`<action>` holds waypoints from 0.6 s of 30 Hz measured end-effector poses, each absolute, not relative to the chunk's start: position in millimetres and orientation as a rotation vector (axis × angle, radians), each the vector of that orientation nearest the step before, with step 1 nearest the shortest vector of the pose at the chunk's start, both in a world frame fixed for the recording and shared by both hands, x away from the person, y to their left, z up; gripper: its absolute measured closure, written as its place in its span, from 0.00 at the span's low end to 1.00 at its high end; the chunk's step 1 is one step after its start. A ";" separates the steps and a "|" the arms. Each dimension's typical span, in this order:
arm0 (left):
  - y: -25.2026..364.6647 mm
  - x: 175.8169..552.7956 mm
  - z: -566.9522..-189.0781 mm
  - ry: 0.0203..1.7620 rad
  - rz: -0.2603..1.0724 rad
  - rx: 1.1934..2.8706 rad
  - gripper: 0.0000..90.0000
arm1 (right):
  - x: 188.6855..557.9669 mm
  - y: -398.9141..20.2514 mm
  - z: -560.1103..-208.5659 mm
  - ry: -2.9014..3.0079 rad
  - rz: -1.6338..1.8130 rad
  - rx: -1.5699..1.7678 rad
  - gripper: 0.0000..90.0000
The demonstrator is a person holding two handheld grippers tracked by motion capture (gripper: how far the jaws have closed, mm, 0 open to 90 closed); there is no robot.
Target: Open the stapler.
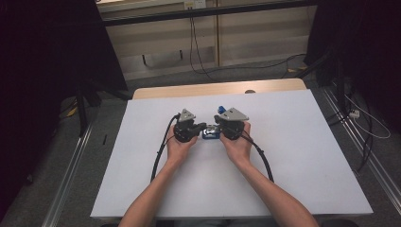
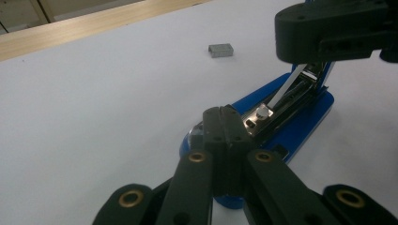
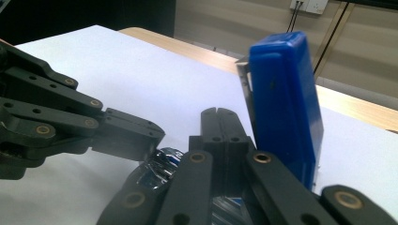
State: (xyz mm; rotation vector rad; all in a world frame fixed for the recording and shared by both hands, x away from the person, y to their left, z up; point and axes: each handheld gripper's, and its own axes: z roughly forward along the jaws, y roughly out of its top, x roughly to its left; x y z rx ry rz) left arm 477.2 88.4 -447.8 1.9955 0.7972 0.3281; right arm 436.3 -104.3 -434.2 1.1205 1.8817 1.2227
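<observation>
Where tools (image 1: 204, 126) meet, staple strip (image 2: 220, 50) beyond stapler (image 2: 286, 117).

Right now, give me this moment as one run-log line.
stapler: open, lid upright | left gripper: jaws shut, at base front | right gripper: jaws shut, beside lid | staple strip: loose on table

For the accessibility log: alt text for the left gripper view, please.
An open blue stapler lies on a white table, its metal tray exposed. The left gripper is shut at its front end; a staple block lies beyond.
</observation>
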 end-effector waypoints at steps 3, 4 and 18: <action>88.0 476.7 -447.8 0.798 0.332 1.996 1.00 | 435.9 -109.5 -432.0 1.875 1.221 1.128 1.00; 87.9 476.7 -447.5 0.798 0.334 2.000 1.00 | 435.7 -110.6 -431.4 1.868 1.220 1.132 1.00; 88.4 477.0 -448.0 0.796 0.328 1.994 1.00 | 433.2 -121.1 -427.7 1.842 1.214 1.146 1.00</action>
